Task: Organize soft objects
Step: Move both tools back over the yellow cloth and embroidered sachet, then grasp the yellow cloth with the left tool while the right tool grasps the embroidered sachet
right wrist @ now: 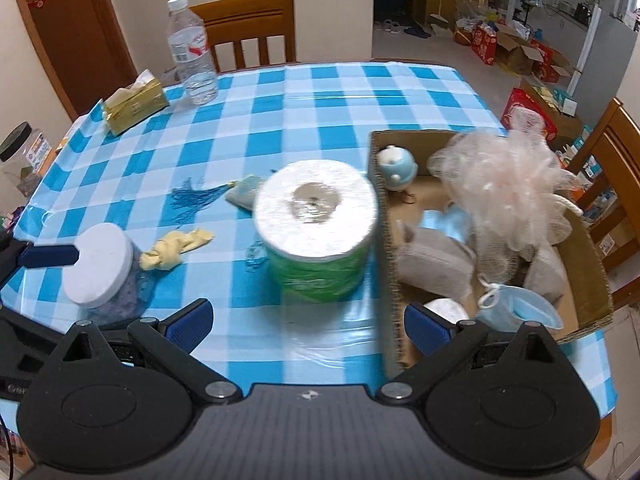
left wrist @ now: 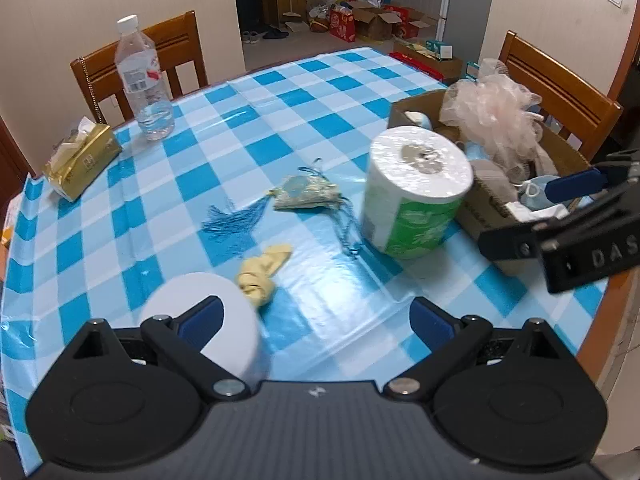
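**Blue check, green wrap, pale pink mesh**

The worktop [right wrist: 320,92] wears a blue-and-white check. On it, the roll [right wrist: 316,236] is white on top with a green printed wrap. Beside the roll, the box [right wrist: 390,216] is plain brown; inside it lie a pale pink puff [right wrist: 516,184], grey pads [right wrist: 434,268] and a light blue mask [right wrist: 520,308]. Left of the roll: a teal tassel [right wrist: 192,198], a yellow cloth [right wrist: 176,250], a white-lidded jar [right wrist: 100,268] and a gold pack [right wrist: 134,104].

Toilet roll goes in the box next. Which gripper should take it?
Right. The right gripper is open and faces the toilet roll, beside the cardboard box. The left gripper is by the white-lidded jar.
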`<state>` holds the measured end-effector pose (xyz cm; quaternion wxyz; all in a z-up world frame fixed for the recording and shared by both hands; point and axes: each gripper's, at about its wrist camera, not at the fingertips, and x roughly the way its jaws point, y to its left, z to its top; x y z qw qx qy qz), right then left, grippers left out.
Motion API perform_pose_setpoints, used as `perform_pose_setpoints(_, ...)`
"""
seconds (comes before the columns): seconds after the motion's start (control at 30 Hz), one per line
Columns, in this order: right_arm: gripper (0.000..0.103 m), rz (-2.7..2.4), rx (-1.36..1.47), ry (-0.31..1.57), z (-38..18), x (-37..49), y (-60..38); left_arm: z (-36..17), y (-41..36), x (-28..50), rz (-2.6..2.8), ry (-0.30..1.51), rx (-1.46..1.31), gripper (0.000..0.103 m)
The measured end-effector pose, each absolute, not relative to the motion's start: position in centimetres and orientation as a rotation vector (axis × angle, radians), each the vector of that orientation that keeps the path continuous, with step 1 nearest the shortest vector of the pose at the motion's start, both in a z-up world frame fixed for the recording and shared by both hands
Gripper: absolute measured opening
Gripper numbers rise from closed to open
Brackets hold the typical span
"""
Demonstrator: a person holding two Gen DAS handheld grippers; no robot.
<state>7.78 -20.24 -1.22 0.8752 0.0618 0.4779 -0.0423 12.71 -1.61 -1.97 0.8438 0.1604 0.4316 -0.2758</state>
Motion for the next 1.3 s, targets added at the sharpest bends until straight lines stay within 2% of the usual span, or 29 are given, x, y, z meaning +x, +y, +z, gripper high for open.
perform_pose_setpoints(0.47, 0.103, 0.033, 0.059, 0.979, -0.7, 11.1, -18.3, -2.1, -1.0, 17.3, -0.536, 0.923, 0.402, 0.099)
perform_pose_setpoints(0.8, 0.103, 0.099, 0.010, 0.969, -1.1, 13.6, -19.7, -5.3, -3.6, 22.9, -0.576, 1.068, 0.508, 0.097)
perform_pose_setpoints(0.87, 0.103, 0.109, 0.008, 0.966, -1.1, 14.1, -20.0, -6.2, -4.2, 23.6, -0.571, 1.094, 0.536, 0.090)
perform_pose_setpoints(0.97, 0.103, 0.117, 0.002, 0.961, -1.0, 14.8, -20.4, -7.6, -5.0, 24.4, -0.612, 1.152, 0.572, 0.089)
perform_pose_setpoints(1.0, 0.103, 0.118, -0.001, 0.959, -1.1, 15.0, -20.5, -8.1, -5.2, 24.7, -0.611, 1.170, 0.584, 0.081)
perform_pose_setpoints(1.07, 0.103, 0.121, -0.004, 0.956, -1.0, 15.4, -20.7, -8.9, -5.6, 25.1, -0.613, 1.201, 0.612, 0.073)
perform_pose_setpoints(1.13, 0.103, 0.125, -0.005, 0.953, -1.0, 15.7, -20.8, -9.6, -5.9, 25.6, -0.609, 1.234, 0.639, 0.073)
perform_pose_setpoints(1.2, 0.103, 0.127, -0.006, 0.950, -1.1, 16.0, -20.9, -10.3, -6.0, 25.9, -0.593, 1.256, 0.657, 0.067)
perform_pose_setpoints(1.3, 0.103, 0.134, -0.004, 0.947, -1.1, 16.4, -20.9, -10.7, -5.9, 26.1, -0.592, 1.276, 0.660, 0.065)
